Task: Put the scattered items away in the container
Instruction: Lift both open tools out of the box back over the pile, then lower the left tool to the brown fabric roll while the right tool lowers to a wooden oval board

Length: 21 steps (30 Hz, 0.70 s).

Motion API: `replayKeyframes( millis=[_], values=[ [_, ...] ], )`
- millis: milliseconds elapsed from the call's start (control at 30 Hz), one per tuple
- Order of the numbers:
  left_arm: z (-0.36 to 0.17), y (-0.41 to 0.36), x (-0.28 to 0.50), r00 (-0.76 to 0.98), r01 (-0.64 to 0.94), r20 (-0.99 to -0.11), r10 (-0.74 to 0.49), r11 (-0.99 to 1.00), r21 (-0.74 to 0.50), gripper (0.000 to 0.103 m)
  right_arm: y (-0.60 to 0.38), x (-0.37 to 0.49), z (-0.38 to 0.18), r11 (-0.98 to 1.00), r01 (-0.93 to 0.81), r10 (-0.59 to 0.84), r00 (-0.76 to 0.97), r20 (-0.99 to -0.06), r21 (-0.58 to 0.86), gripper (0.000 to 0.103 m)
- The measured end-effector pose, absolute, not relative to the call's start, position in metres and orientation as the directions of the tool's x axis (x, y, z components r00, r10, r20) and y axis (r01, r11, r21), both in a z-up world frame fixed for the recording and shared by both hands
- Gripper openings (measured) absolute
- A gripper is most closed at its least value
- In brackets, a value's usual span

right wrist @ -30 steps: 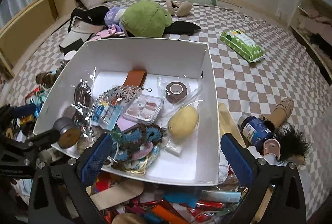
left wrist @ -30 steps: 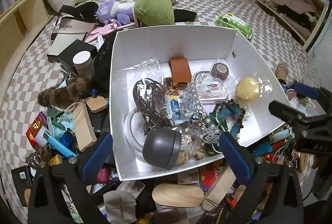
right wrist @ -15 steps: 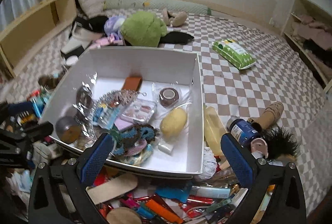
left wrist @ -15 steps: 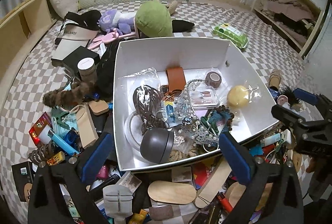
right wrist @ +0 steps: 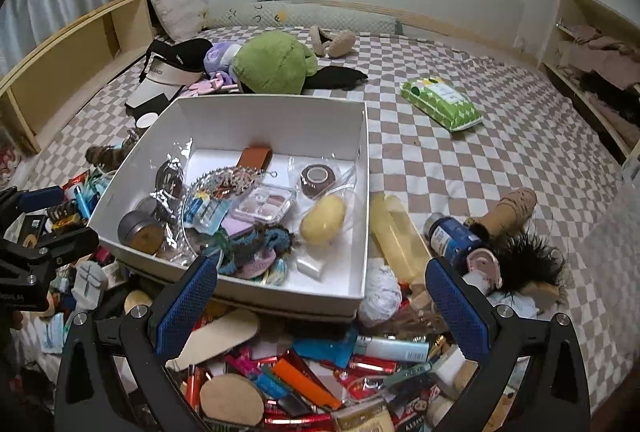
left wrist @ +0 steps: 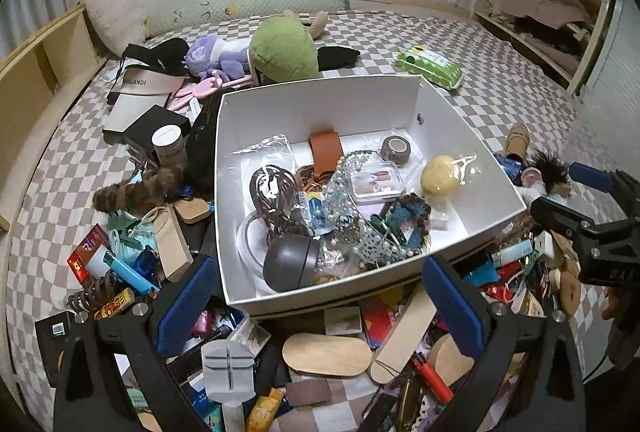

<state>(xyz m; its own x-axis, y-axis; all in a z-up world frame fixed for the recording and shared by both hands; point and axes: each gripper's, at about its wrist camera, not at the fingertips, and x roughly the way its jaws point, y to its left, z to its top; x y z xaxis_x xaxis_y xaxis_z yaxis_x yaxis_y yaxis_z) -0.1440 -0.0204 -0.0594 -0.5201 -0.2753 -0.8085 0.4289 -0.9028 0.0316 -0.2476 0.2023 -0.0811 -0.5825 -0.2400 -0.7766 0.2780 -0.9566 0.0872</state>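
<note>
Two hand-held grippers are hovering over a cluttered bed, both released and carrying nothing: the left hand-held gripper (left wrist: 316, 302) and the right hand-held gripper (right wrist: 322, 302) are each standing with jaws wide apart above the near rim of the white container (left wrist: 434, 104), which is sitting on the checkered bedspread (right wrist: 460, 168) and already holding a dark round tin (left wrist: 290, 262), a yellow sponge in plastic wrap (right wrist: 323, 220), a roll of brown tape (right wrist: 316, 177) and a tangle of beaded jewellery (left wrist: 352, 168).

The scattered items are crowding the bed just in front of the container: wooden insoles (left wrist: 328, 354), an orange lighter (right wrist: 306, 382) and assorted packets, layered so thickly that it is hard to tell where one ends and the next begins.

That layering is the main hazard. Jaws closing on the heap are likely to be pinching two pieces at once, or dragging a neighbour along and dropping it short of the rim. Flat things such as the insoles may be slipping off the pads. The yellow bottle (right wrist: 394, 230) and blue jar (right wrist: 452, 234) lying beside the container's right wall could roll away at a nudge. With both grippers working so near each other, a careless reach could also be knocking one against the other or shoving the light container aside.
</note>
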Motion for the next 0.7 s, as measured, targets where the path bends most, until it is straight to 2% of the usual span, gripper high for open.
replayKeyframes(
  millis=[233, 700],
  values=[
    [-0.068, -0.001, -0.141, -0.485, 0.359, -0.831, -0.273, -0.928, 0.096, 0.103, 0.215, -0.237, -0.087, -0.953, 0.291, -0.235, -0.545, -0.805, 0.081, 0.103],
    [-0.092, 0.017, -0.123, -0.431, 0.262, -0.886, -0.170, -0.963, 0.057, 0.102, 0.233, -0.215, -0.110, -0.939, 0.344, -0.196, -0.492, -0.848, 0.017, 0.103]
  ],
)
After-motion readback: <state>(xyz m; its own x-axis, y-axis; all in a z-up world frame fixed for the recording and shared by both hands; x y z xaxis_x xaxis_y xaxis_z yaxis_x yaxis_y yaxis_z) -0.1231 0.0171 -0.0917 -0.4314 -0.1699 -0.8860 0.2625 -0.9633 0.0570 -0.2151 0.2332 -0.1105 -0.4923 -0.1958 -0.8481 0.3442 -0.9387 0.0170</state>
